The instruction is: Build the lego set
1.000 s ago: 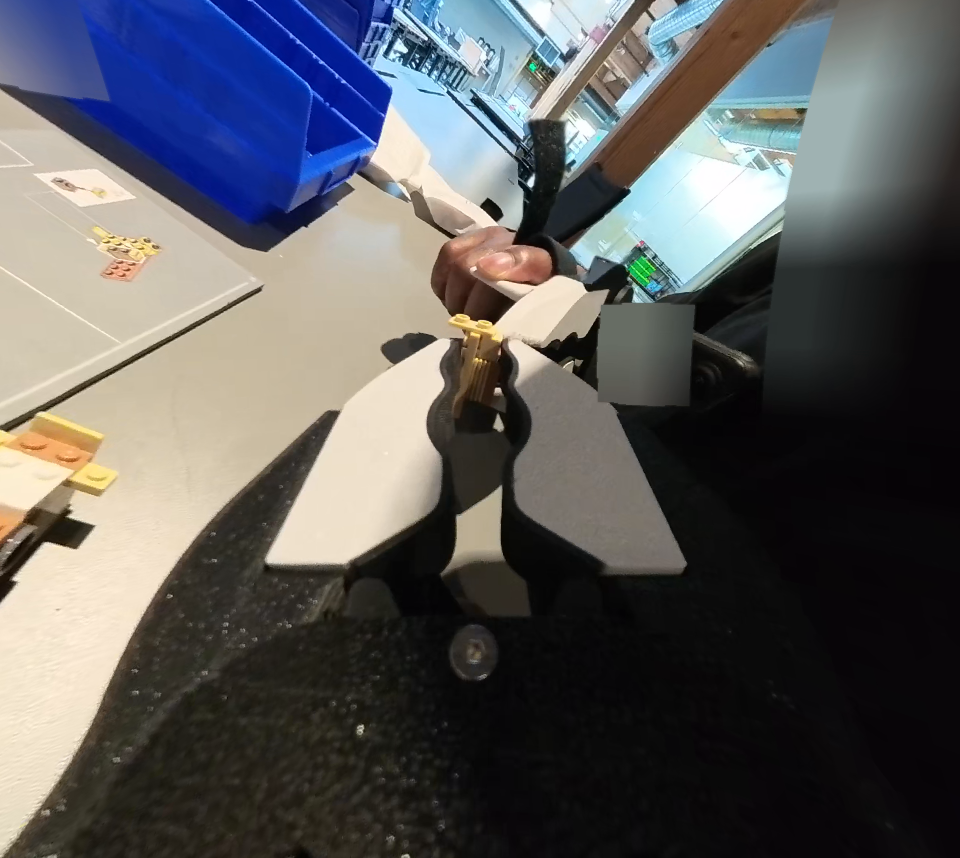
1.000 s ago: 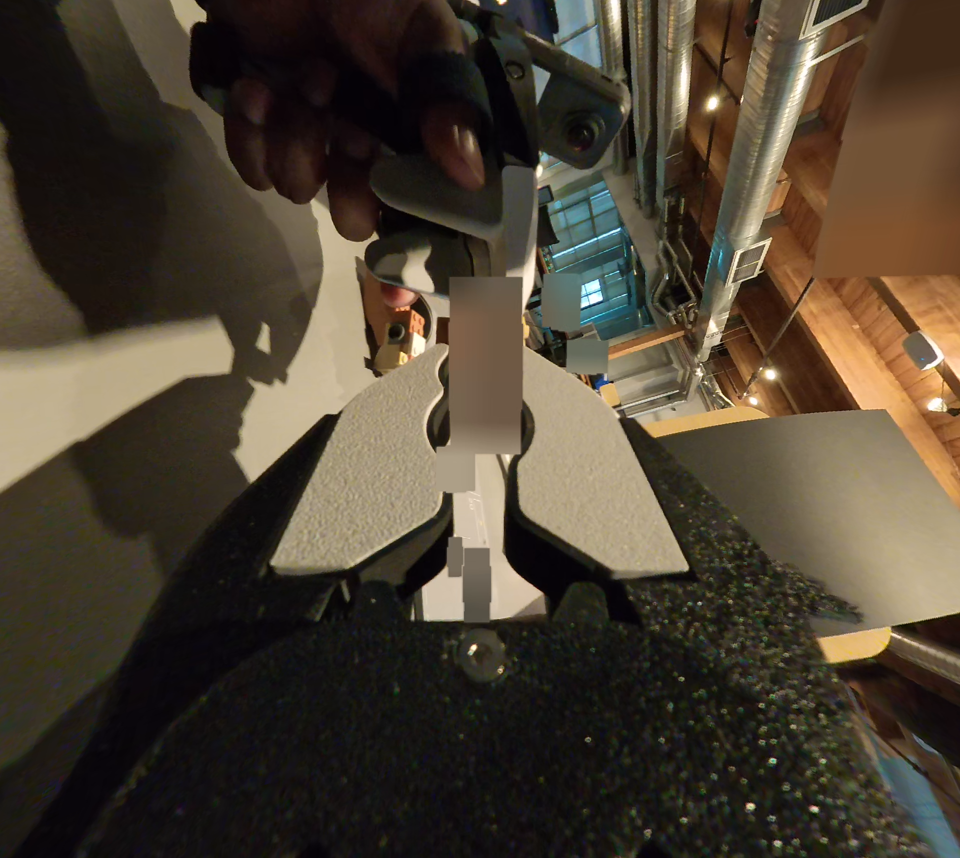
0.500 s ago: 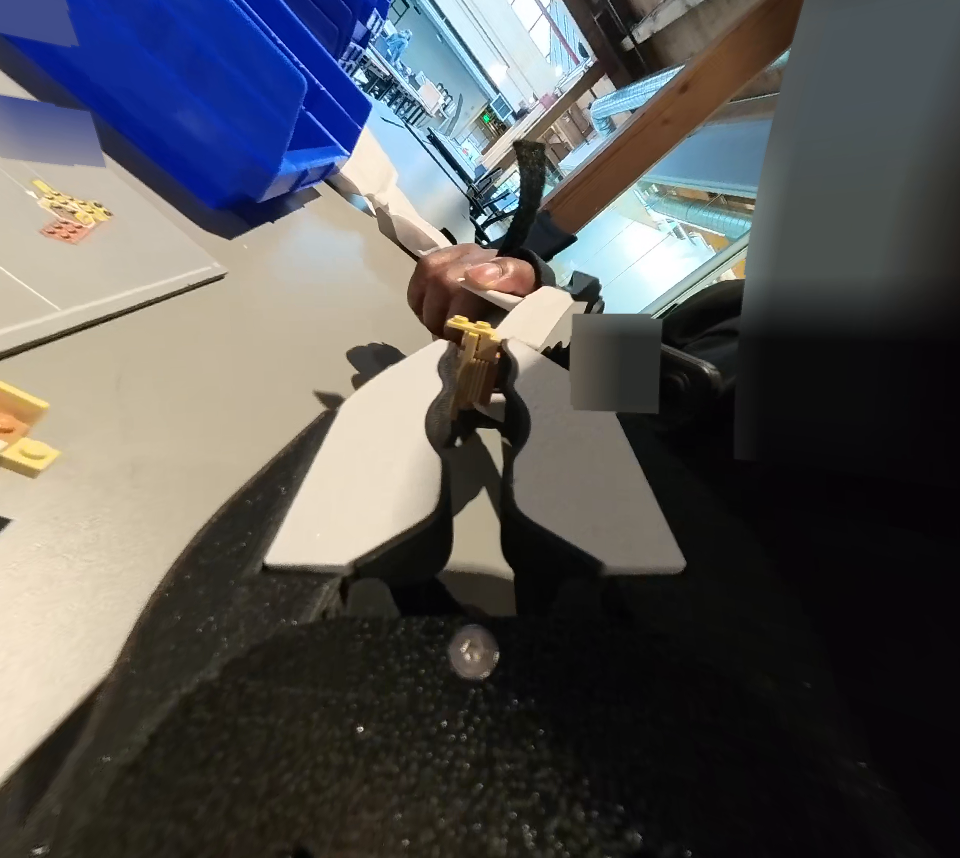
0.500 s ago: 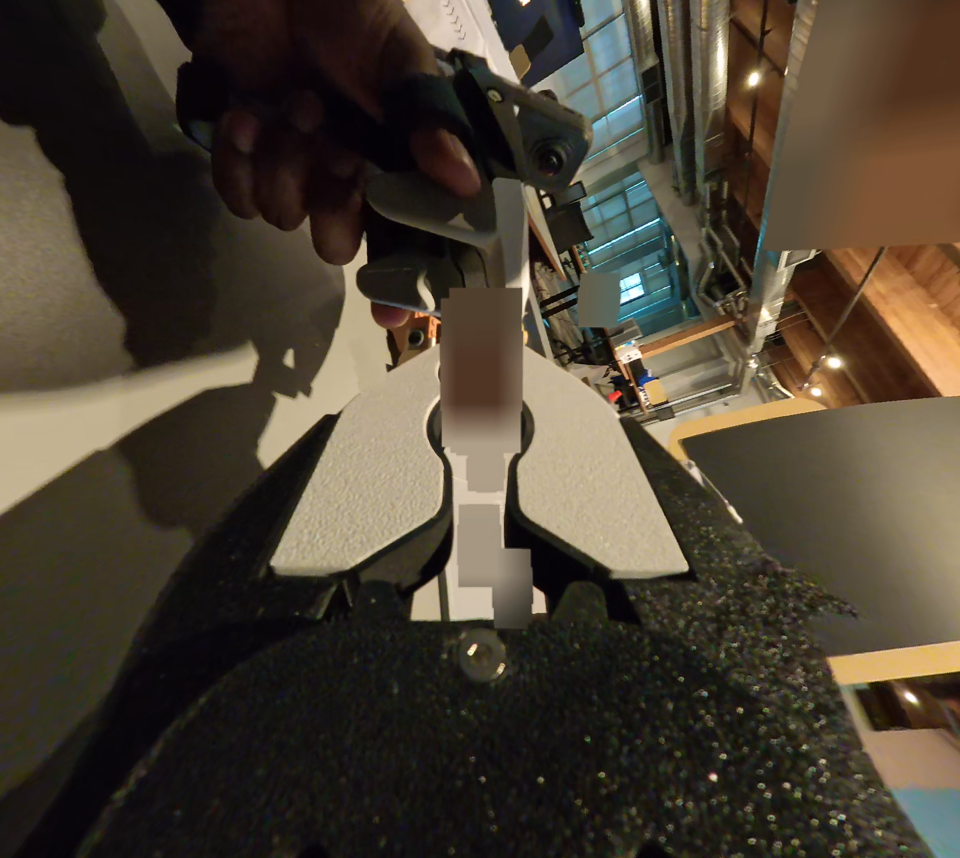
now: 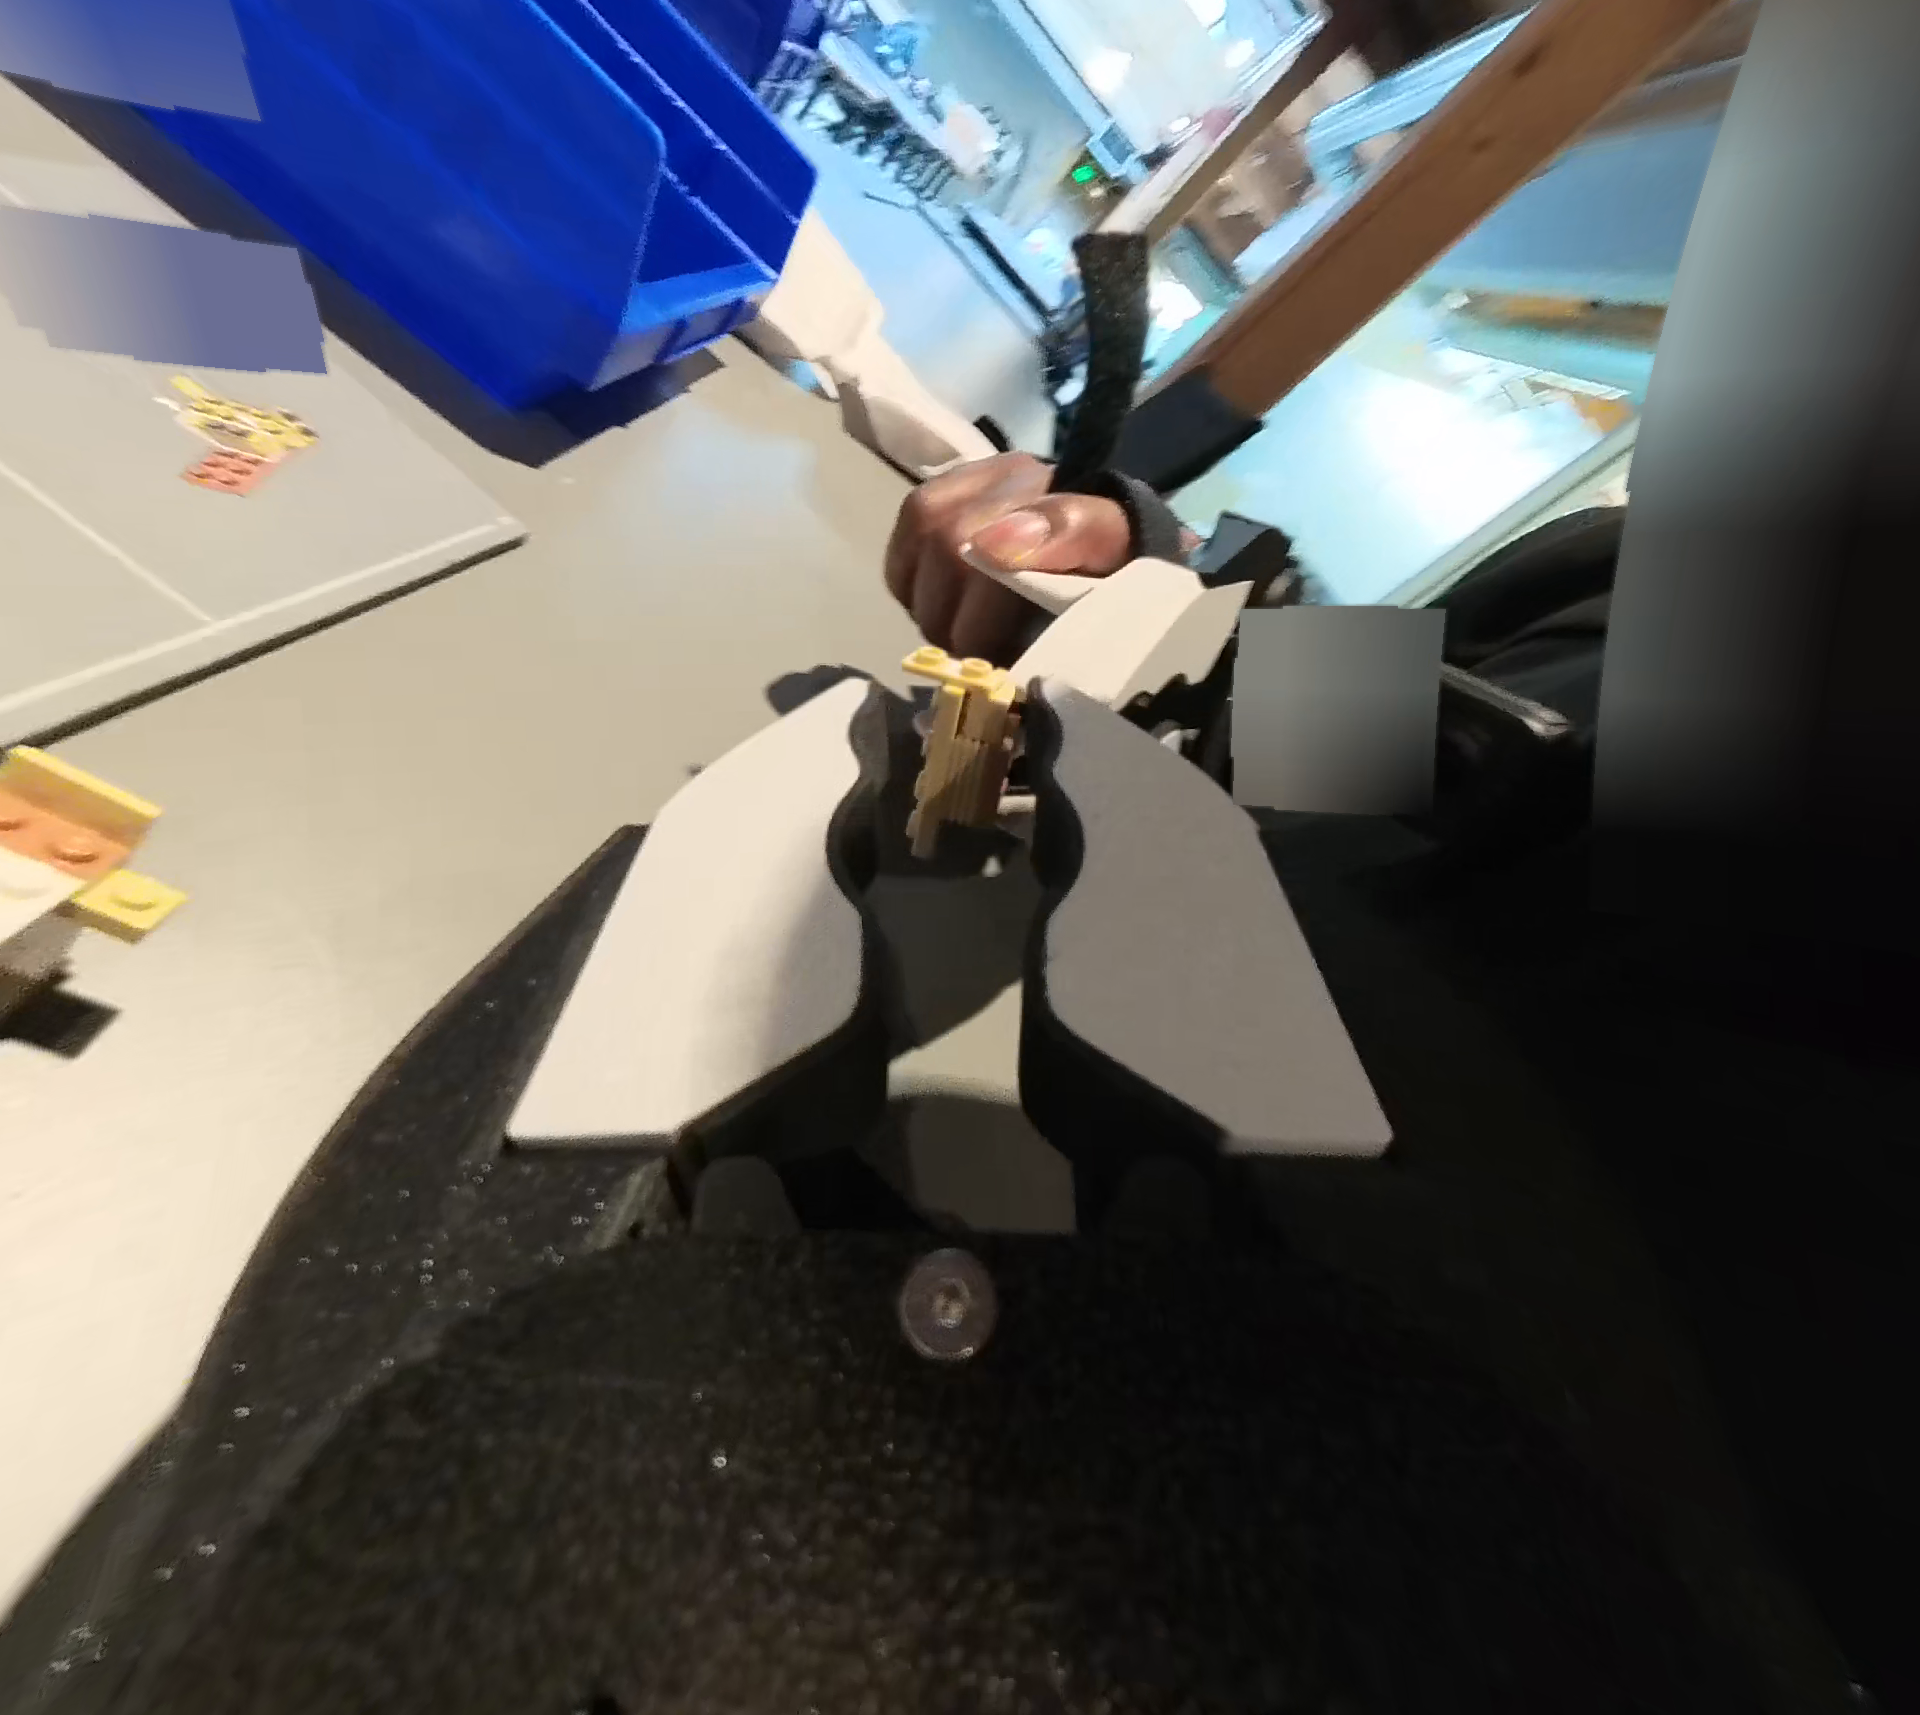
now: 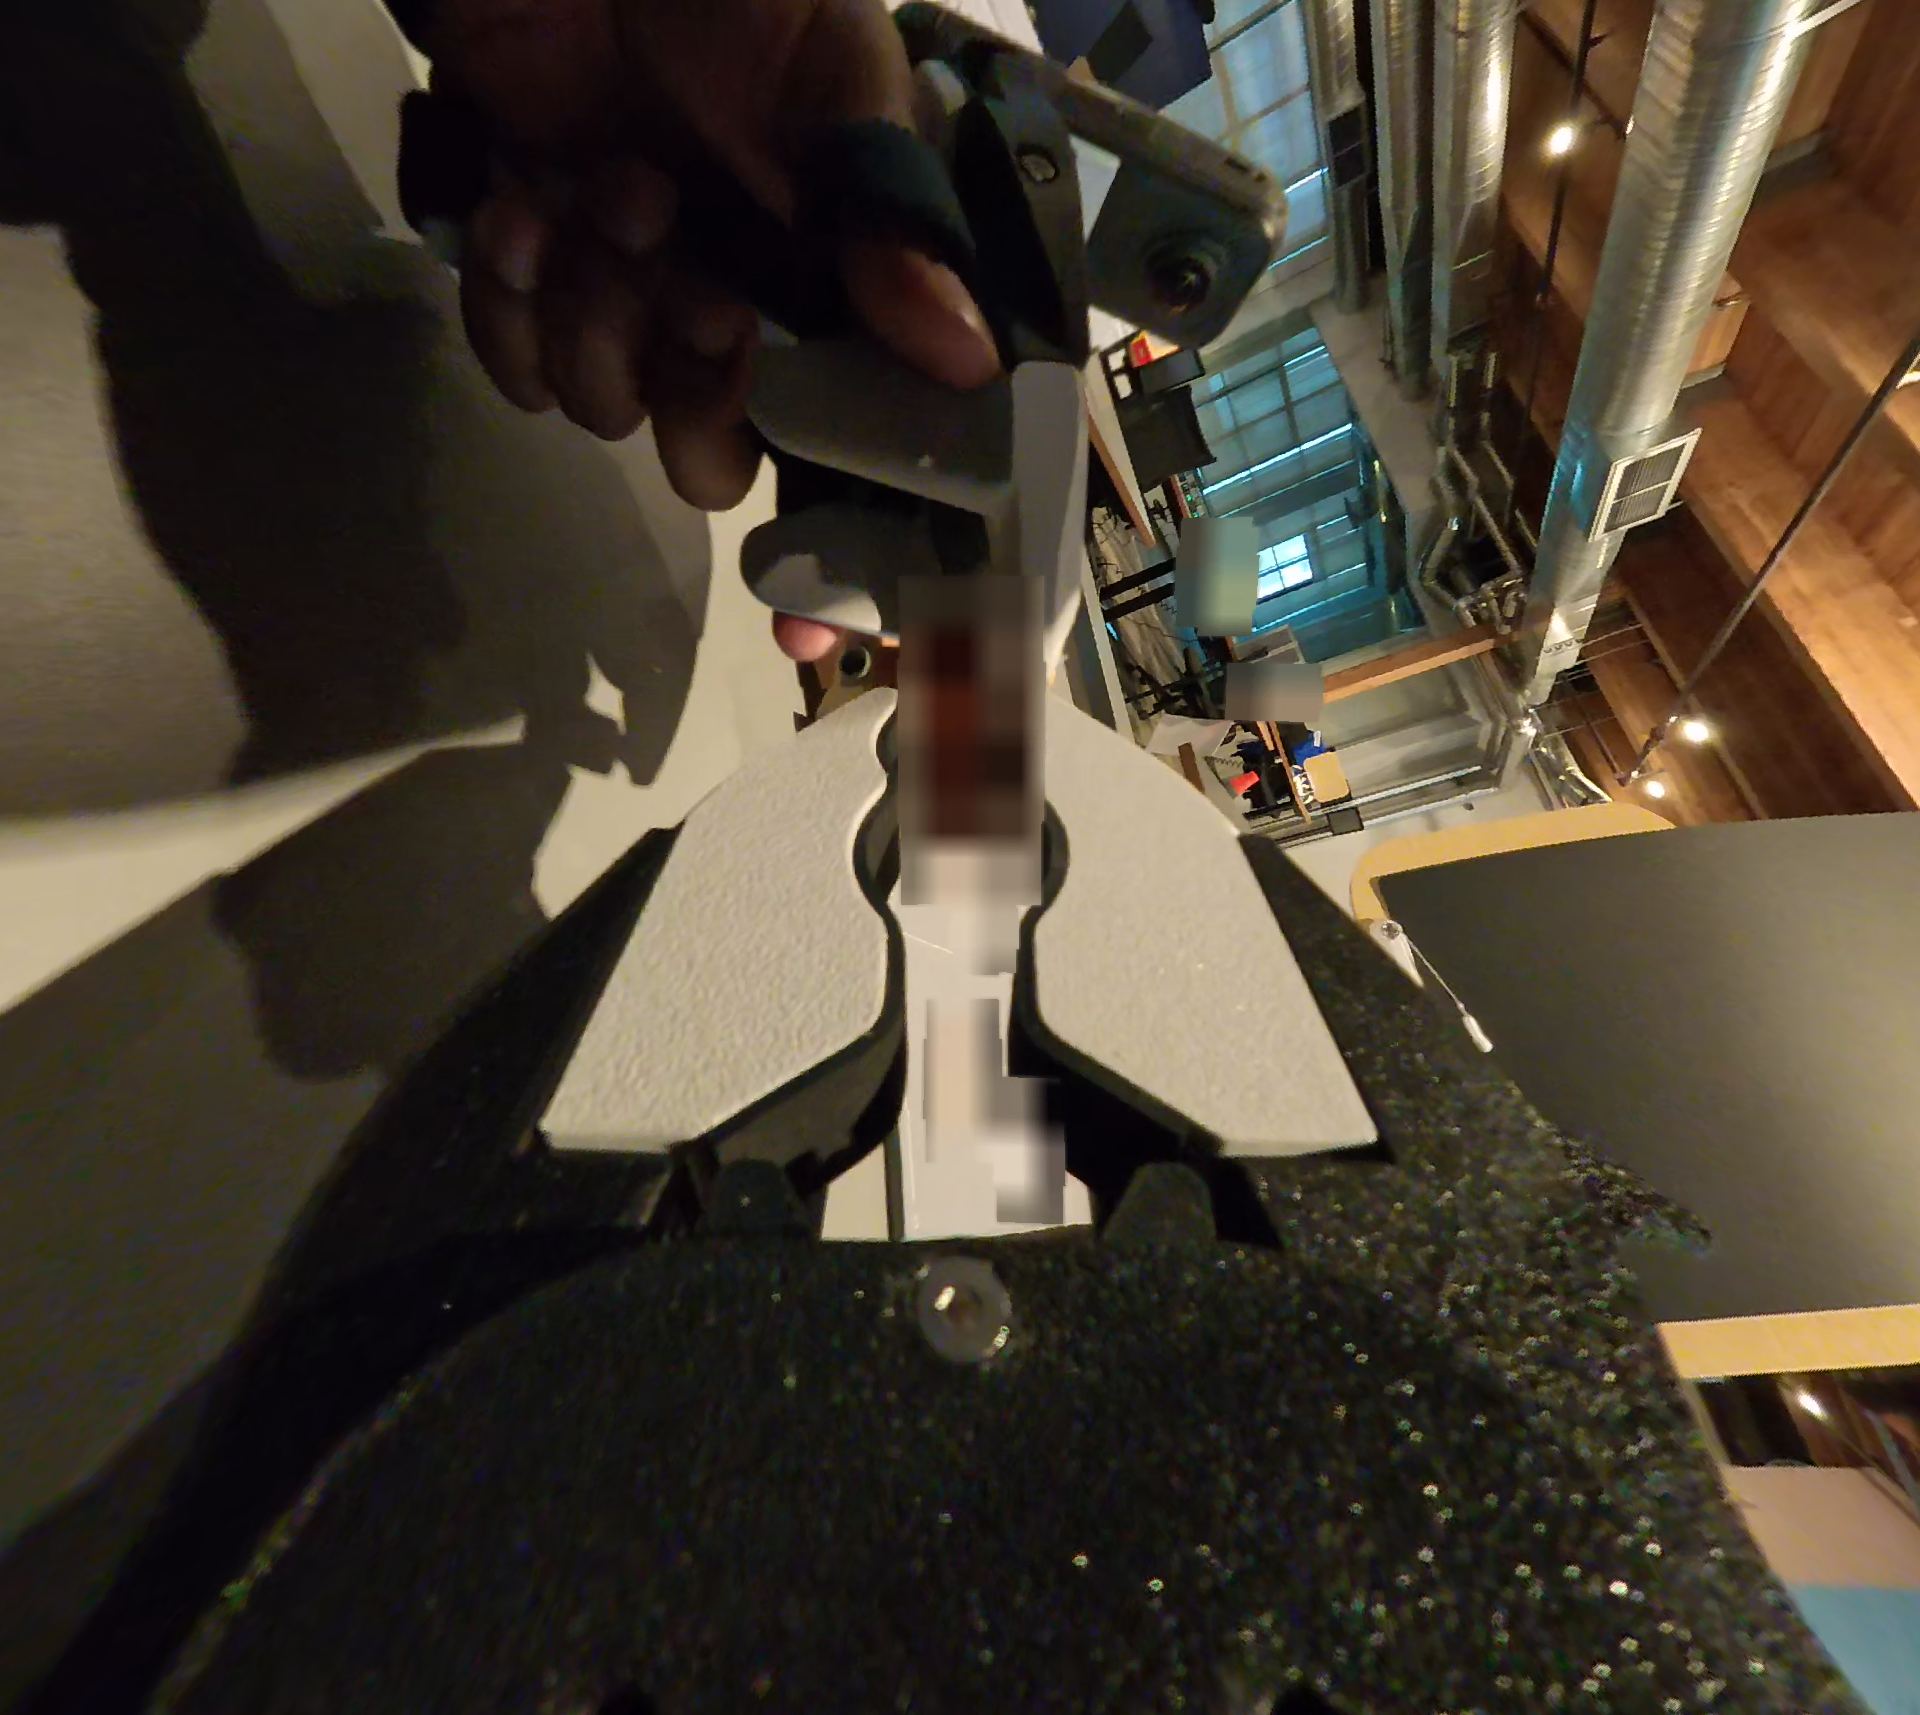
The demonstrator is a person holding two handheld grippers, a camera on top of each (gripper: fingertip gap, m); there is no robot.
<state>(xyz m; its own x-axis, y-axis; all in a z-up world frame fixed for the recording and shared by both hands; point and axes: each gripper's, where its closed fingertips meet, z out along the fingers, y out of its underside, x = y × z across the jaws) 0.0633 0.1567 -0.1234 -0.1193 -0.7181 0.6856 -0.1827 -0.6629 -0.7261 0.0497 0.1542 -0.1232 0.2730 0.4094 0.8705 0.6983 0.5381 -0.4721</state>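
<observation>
A small tan lego stack [image 5: 961,756] is held off the bench [image 5: 436,730] in the closed jaws of the left gripper [image 5: 961,772], while the right gripper [image 6: 966,792] is masked at its tips, its grip undeterminable, and a partly built lego model [image 5: 62,844] awaits completion.

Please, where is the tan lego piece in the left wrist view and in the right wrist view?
Left wrist view: centre, tan lego piece clamped at the fingertips of the left gripper.
Right wrist view: cannot tell; a blurred patch covers the gap of the right gripper.
Shared landmark: the grey table, at the left in both views.
</observation>
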